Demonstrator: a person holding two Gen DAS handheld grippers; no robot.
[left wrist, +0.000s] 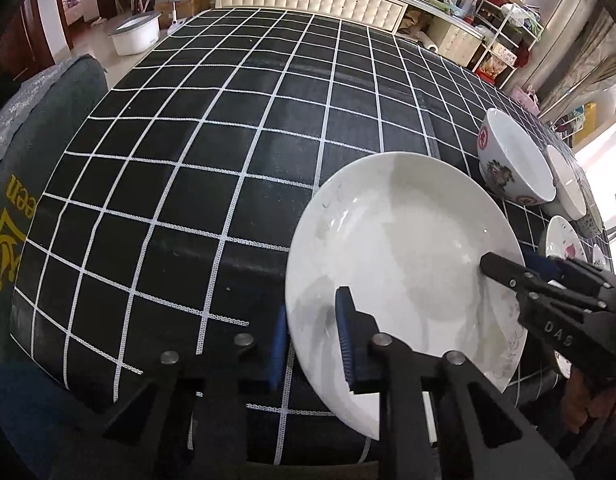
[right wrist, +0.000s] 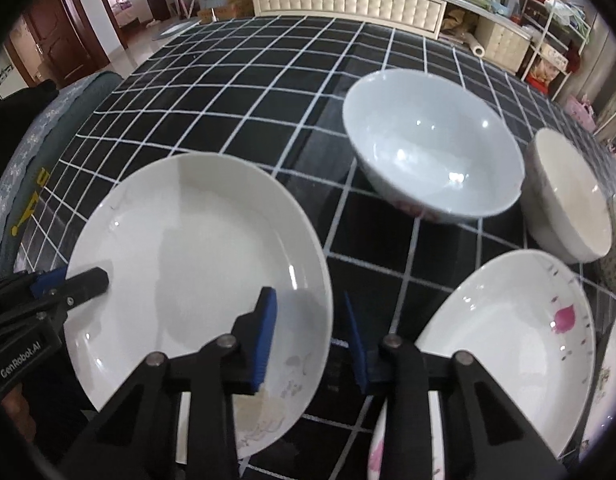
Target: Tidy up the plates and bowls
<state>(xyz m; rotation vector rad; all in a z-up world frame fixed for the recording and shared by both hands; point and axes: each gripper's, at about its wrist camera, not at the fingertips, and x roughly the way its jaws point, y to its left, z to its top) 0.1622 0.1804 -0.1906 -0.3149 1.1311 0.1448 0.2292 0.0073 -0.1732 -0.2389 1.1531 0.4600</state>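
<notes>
We read the sorting as barely begun: nothing is stacked yet, and every dish lies singly on the counter, which wears a black cloth gridded in white. The left tool has its jaws parted astride the near-left rim of the large white plate, one blue pad outside the edge and one over the plate's well; whether the pads press the rim we cannot tell, so we take it as open, not yet clamped. The right tool is likewise spread across the opposite rim of the same plate, its left pad above the plate, its right pad over bare cloth. Ahead of the right tool stands the white bowl, floral outside, with the cream bowl just to its right; close on the tool's right lies the pink-flowered plate, and a further patterned dish shows only at the frame edge. All vessels look empty; the large plate carries faint smears and a pale print near its rim. We judge that grouping plates with plates and bowls with bowls remains entirely to be done.
</notes>
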